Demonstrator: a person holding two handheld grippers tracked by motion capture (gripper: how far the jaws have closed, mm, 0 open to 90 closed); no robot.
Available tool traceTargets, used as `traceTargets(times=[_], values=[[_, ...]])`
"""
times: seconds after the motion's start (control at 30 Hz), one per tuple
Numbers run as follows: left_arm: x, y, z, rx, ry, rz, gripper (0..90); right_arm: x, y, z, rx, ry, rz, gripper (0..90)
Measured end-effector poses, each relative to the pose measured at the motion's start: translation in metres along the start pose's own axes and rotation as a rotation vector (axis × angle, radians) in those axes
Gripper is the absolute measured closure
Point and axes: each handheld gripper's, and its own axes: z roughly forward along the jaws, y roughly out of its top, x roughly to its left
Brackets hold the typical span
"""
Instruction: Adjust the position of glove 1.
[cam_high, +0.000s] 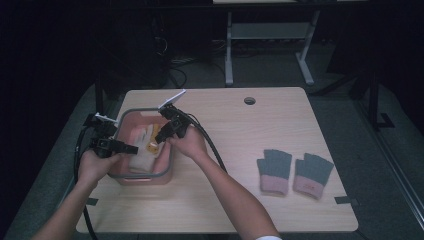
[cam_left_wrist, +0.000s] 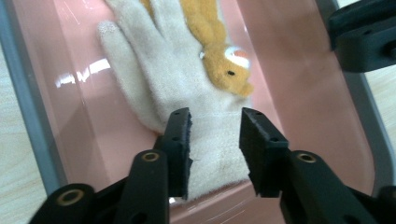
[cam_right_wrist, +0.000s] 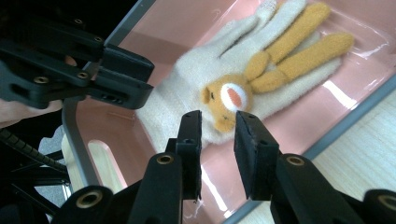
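Observation:
A cream knitted glove (cam_left_wrist: 187, 88) lies flat in a pink basket (cam_high: 145, 176) with a grey rim, at the table's left. An orange plush animal shape (cam_right_wrist: 233, 98) with a white and red face rests on the glove's palm, its long orange parts running along the fingers. My left gripper (cam_left_wrist: 215, 121) hovers over the glove's cuff, jaws apart and not pressing on it. My right gripper (cam_right_wrist: 217, 123) hangs just above the animal's head, jaws apart with nothing between them. In the high view the left gripper (cam_high: 134, 149) and right gripper (cam_high: 161, 137) face each other over the basket.
Two grey fingerless gloves with pink cuffs (cam_high: 274, 170) (cam_high: 312, 175) lie side by side on the wooden table at the right. A round cable hole (cam_high: 249, 100) sits near the far edge. Cables trail from both grippers. The left gripper's black jaw (cam_right_wrist: 126, 79) stands close to the right gripper.

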Motion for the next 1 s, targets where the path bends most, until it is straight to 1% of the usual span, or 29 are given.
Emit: traceTargets(times=[0.03,0.1,0.13,0.17,0.27,0.3,0.33,0.4,0.47,0.5,0.53,0.57,0.6,0.63,0.7,0.73,0.77,0.8,0.9,0.93,0.97,1.0], values=[[-0.001,0.0,0.003,0.006,0.0,-0.001,67.2,0.0,-0.001,-0.001,-0.001,0.001,0.001,71.3],[-0.001,0.0,0.009,0.036,0.011,0.01,68.6,0.0,-0.002,-0.004,-0.007,0.008,0.0,71.1],[-0.002,0.0,0.015,0.073,0.026,0.02,69.3,-0.001,-0.004,-0.006,-0.01,0.007,-0.002,71.2],[-0.002,0.0,0.015,0.073,0.026,0.02,69.3,-0.001,-0.004,-0.006,-0.01,0.007,-0.002,71.2],[-0.005,0.001,0.023,0.109,0.066,0.035,69.3,-0.003,-0.006,-0.012,-0.021,0.014,0.001,71.2],[-0.005,0.001,0.023,0.109,0.066,0.035,69.3,-0.003,-0.006,-0.012,-0.021,0.014,0.001,71.2],[-0.006,0.001,0.028,0.137,0.082,0.045,69.3,-0.004,-0.007,-0.015,-0.025,0.014,0.002,71.2],[-0.006,0.001,0.029,0.144,0.085,0.047,68.7,-0.005,-0.009,-0.017,-0.025,0.016,0.005,71.1],[-0.005,0.002,0.028,0.135,0.083,0.042,68.2,-0.007,-0.011,-0.02,-0.029,0.02,0.005,70.9],[-0.004,0.002,0.025,0.11,0.073,0.028,67.4,-0.008,-0.011,-0.021,-0.031,0.021,0.004,70.8],[-0.004,0.002,0.025,0.11,0.073,0.028,66.0,-0.007,-0.012,-0.022,-0.031,0.022,0.009,70.8],[-0.002,0.003,0.023,0.099,0.07,0.02,66.0,-0.007,-0.012,-0.022,-0.031,0.022,0.009,70.8],[-0.001,0.004,0.018,0.074,0.058,0.003,64.9,-0.008,-0.014,-0.025,-0.036,0.025,0.006,70.7],[-0.001,0.004,0.018,0.074,0.058,0.003,64.8,-0.008,-0.014,-0.025,-0.036,0.025,0.006,70.7],[0.0,0.005,0.013,0.052,0.051,-0.004,64.3,-0.008,-0.015,-0.027,-0.042,0.026,0.003,70.3],[0.0,0.006,0.01,0.039,0.049,-0.005,63.7,-0.009,-0.016,-0.031,-0.046,0.026,-0.003,70.1],[-0.001,0.006,0.008,0.025,0.047,-0.008,63.7,-0.009,-0.016,-0.031,-0.046,0.026,-0.003,70.1],[-0.003,0.007,0.004,0.006,0.036,-0.004,62.5,-0.009,-0.017,-0.035,-0.051,0.025,-0.005,69.9],[-0.006,0.008,0.003,-0.001,0.036,0.003,61.8,-0.01,-0.019,-0.039,-0.055,0.022,-0.009,69.3],[-0.007,0.008,0.003,-0.01,0.03,-0.002,61.0,-0.011,-0.02,-0.042,-0.058,0.022,-0.01,69.1],[-0.01,0.009,0.002,-0.017,0.029,0.006,59.4,-0.013,-0.022,-0.045,-0.06,0.016,-0.015,68.7],[-0.012,0.009,0.001,-0.026,0.024,0.004,59.1,-0.014,-0.023,-0.047,-0.06,0.016,-0.013,68.4]])
